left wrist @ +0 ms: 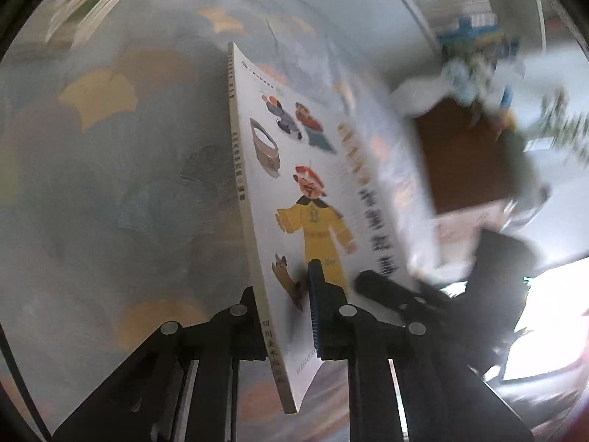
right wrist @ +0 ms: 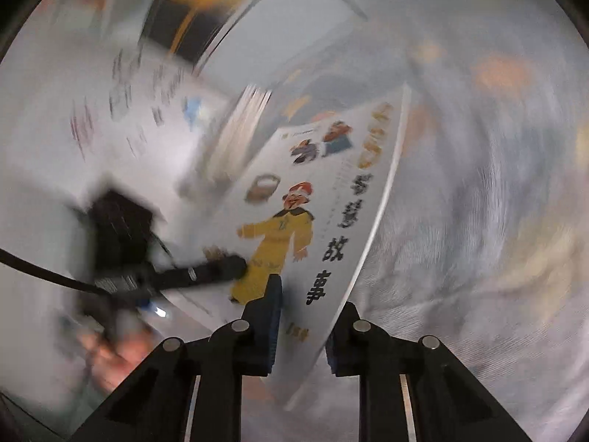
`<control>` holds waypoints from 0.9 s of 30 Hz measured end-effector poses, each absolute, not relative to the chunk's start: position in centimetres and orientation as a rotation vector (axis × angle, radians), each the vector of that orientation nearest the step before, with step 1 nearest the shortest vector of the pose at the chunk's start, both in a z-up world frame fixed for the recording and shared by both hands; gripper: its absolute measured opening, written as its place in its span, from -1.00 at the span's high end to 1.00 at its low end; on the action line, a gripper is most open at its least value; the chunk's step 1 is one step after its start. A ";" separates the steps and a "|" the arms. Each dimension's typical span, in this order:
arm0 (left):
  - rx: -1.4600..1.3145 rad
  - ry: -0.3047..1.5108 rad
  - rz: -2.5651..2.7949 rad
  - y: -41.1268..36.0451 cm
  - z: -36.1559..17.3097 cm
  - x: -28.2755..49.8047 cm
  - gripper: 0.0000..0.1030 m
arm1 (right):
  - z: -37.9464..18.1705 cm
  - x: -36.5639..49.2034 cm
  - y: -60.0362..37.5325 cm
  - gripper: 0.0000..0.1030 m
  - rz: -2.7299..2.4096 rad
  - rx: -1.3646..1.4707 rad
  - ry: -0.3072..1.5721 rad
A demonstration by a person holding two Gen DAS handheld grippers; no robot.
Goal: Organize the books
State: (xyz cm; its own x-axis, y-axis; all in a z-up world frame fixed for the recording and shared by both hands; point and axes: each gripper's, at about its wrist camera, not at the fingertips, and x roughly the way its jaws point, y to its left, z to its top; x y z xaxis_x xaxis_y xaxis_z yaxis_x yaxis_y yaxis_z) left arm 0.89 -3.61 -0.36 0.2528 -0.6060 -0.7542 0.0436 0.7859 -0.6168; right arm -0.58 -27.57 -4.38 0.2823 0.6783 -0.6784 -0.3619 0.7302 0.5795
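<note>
A thin white book (left wrist: 316,199) with a yellow-robed cartoon figure on its cover is held on edge above a grey patterned cloth (left wrist: 110,184). My left gripper (left wrist: 283,313) is shut on its spine side near the bottom. The right gripper's arm (left wrist: 390,291) shows blurred beside the cover. In the right wrist view the same book (right wrist: 313,221) sits between my right gripper's (right wrist: 302,328) jaws, which pinch its lower edge. The left gripper (right wrist: 221,269) shows there as a dark finger on the cover. Both views are motion-blurred.
The grey cloth (right wrist: 478,221) with orange and yellow leaf shapes covers the surface below. A stack of other books (right wrist: 243,125) lies blurred at the cloth's far edge. A brown board (left wrist: 467,154) and white shelving (left wrist: 441,0) lie beyond.
</note>
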 end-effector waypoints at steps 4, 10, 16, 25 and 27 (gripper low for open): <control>-0.396 1.247 -0.473 -4.2 0.5 0.7 0.64 | -2.5 -2.4 -24.1 0.63 0.695 0.041 1.019; -0.312 1.178 -0.465 -2.2 3.5 0.0 0.57 | 0.0 -2.3 -21.6 0.63 0.690 -0.049 0.963; -0.284 1.075 -0.418 3.1 7.5 -0.5 0.57 | 3.2 -1.5 -16.9 0.63 0.721 -0.081 0.890; -0.302 0.942 -0.340 14.8 11.5 3.2 0.58 | 7.9 2.6 -6.5 0.62 0.789 -0.110 0.788; -0.288 0.923 -0.328 16.8 11.9 4.4 0.58 | 8.4 4.1 -4.2 0.62 0.790 -0.103 0.773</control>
State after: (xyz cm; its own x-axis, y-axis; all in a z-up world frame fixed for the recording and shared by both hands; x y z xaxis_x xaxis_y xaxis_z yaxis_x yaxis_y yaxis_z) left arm 4.37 16.84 11.92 0.5608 -0.3957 -0.7272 0.1520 0.9127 -0.3794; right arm 4.05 -4.15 8.39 0.4498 0.6013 -0.6604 -0.6732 0.7142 0.1918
